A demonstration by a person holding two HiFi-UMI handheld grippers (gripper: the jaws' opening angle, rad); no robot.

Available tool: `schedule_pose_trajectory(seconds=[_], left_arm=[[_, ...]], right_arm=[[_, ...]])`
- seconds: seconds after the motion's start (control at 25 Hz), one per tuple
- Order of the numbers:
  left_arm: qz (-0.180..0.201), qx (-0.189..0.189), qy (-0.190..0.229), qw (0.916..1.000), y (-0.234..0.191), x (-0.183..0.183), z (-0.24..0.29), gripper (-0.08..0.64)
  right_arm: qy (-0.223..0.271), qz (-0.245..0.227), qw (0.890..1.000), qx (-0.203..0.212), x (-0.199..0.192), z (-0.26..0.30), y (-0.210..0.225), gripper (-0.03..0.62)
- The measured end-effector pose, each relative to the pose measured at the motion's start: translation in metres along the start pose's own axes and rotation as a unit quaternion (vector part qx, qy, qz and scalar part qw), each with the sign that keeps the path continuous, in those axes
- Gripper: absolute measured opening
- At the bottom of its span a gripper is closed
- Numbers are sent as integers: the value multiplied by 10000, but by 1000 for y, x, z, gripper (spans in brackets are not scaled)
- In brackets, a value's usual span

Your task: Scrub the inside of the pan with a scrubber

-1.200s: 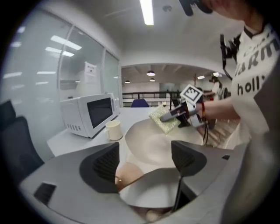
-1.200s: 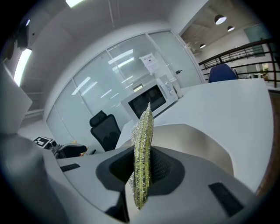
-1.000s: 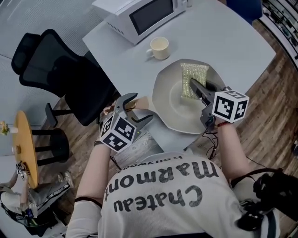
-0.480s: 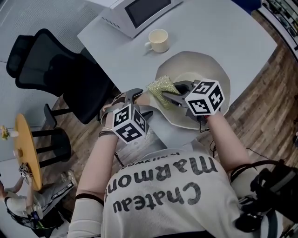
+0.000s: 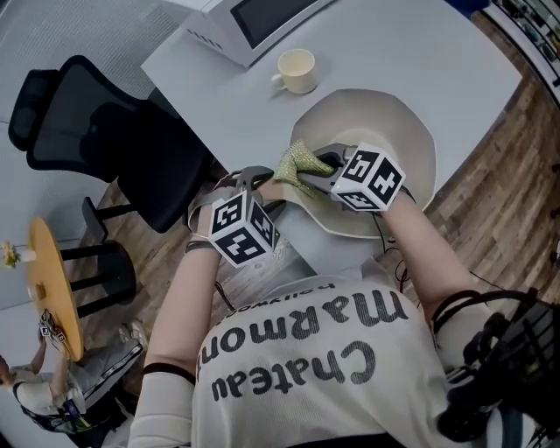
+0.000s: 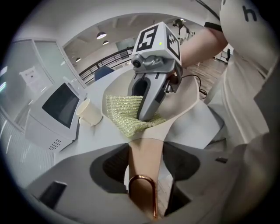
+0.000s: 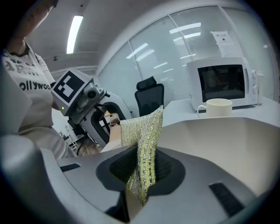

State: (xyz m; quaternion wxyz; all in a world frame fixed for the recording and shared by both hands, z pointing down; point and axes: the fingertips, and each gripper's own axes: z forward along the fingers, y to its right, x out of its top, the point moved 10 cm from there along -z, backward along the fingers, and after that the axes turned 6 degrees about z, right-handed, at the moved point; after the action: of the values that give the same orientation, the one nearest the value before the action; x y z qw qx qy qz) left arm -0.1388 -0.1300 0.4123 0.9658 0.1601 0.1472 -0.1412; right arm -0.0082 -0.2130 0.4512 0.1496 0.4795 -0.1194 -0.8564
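Observation:
A cream pan (image 5: 389,118) sits on the grey table, its tan handle (image 5: 268,187) pointing toward me. My left gripper (image 5: 260,189) straddles that handle (image 6: 145,159); its jaws are closing and the pads look flush against both sides. My right gripper (image 5: 306,178) is shut on a yellow-green glittery scrubber (image 5: 296,161) and holds it over the pan's rim near the handle. In the right gripper view the scrubber (image 7: 144,140) sticks up, folded, between the jaws, above the pan's inside (image 7: 218,140). In the left gripper view the scrubber (image 6: 124,116) hangs just beyond the handle.
A cream mug (image 5: 296,70) stands behind the pan, and a white microwave (image 5: 254,22) at the table's far corner. A black office chair (image 5: 96,131) is left of the table. A small round wooden side table (image 5: 48,280) stands at the far left.
The right gripper picked the scrubber up from the pan's far side and carried it to the rim by the handle. The left gripper moved onto the handle and its jaws narrowed.

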Motion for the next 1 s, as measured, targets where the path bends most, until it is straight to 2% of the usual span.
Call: schedule_pose_trajectory(seconds=[0.2, 0.4, 0.6, 0.8, 1.0], left_arm=[[217, 152, -48, 9996, 4, -3, 4, 240], [405, 260, 67, 9988, 6, -5, 5, 239], [647, 332, 255, 9970, 6, -1, -1, 247], [832, 307, 200, 9959, 5, 1, -2, 247], [1122, 96, 206, 9934, 4, 3, -2, 245]], right_arm=[[-21, 69, 9994, -337, -3, 10, 2, 55], [44, 182, 9936, -1113, -7, 11, 8, 55], [-90, 172, 9793, -2015, -8, 10, 20, 55], [-202, 32, 9695, -2444, -5, 15, 30, 55], [-368, 209, 9548, -2942, 1, 15, 48, 55]])
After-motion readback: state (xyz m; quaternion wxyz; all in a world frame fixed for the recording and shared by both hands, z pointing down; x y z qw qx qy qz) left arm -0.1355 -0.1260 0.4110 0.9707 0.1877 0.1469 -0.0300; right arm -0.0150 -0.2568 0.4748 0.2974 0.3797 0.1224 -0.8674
